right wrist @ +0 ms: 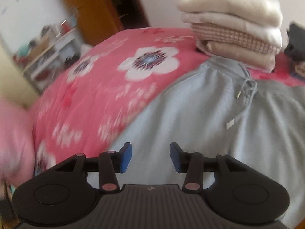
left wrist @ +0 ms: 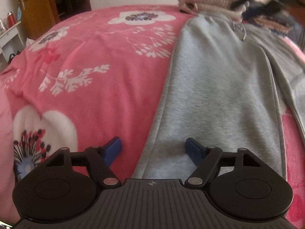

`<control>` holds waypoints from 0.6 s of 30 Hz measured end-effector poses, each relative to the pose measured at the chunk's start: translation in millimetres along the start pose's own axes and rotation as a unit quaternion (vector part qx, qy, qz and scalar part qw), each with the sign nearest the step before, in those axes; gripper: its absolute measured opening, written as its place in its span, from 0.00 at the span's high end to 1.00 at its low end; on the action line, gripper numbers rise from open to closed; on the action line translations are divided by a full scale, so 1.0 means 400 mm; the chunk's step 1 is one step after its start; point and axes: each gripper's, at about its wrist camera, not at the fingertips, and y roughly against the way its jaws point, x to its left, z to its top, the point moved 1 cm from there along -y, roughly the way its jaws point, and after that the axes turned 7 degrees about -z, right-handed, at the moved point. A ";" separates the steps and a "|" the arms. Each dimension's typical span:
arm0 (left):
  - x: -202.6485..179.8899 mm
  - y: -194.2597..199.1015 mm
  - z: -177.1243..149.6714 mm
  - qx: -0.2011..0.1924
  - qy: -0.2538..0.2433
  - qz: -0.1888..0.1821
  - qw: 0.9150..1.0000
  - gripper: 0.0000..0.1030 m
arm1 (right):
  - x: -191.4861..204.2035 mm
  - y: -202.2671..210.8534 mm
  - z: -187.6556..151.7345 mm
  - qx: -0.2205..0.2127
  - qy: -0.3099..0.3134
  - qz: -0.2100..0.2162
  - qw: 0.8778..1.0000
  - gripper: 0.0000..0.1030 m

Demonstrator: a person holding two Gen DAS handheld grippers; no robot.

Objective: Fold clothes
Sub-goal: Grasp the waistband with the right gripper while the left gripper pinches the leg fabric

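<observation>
Grey fleece sweatpants (left wrist: 219, 87) lie spread flat on the pink floral fleece blanket (left wrist: 99, 72) that covers the bed, waistband and drawstring (right wrist: 246, 87) toward the far edge, legs running toward the near edge; a stack of folded cream and beige knitwear (right wrist: 234, 32) sits at the far edge, apparently touching the waistband. Left gripper (left wrist: 153, 148) hovers low over the left hem of the near leg, jaws wide apart and holding nothing, one blue pad over blanket, the other over cloth; right gripper (right wrist: 150, 157) hovers above the seat of the trousers, jaws partly open, likewise empty. Likely faults: a pinch here may gather the blanket pile along with the hem; a grip on a single layer would leave the fold skewed; the loose drawstring may snag; cloth carried toward the far edge could topple the stack.
</observation>
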 end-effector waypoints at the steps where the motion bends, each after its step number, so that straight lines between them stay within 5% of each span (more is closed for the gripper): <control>1: -0.009 -0.003 0.012 0.008 -0.005 0.004 1.000 0.28 | -0.020 -0.045 0.042 0.011 -0.015 -0.001 1.000 0.47; 9: -0.075 -0.095 0.129 0.021 -0.001 0.033 0.999 0.27 | -0.138 -0.305 0.272 0.042 -0.119 -0.007 0.992 0.38; 15: -0.067 -0.140 0.144 -0.015 0.074 0.040 0.996 0.25 | -0.134 -0.440 0.344 0.111 -0.116 -0.042 0.986 0.30; 18: -0.090 -0.138 0.140 -0.034 0.075 0.051 0.995 0.36 | -0.126 -0.477 0.353 0.126 -0.109 -0.066 0.984 0.29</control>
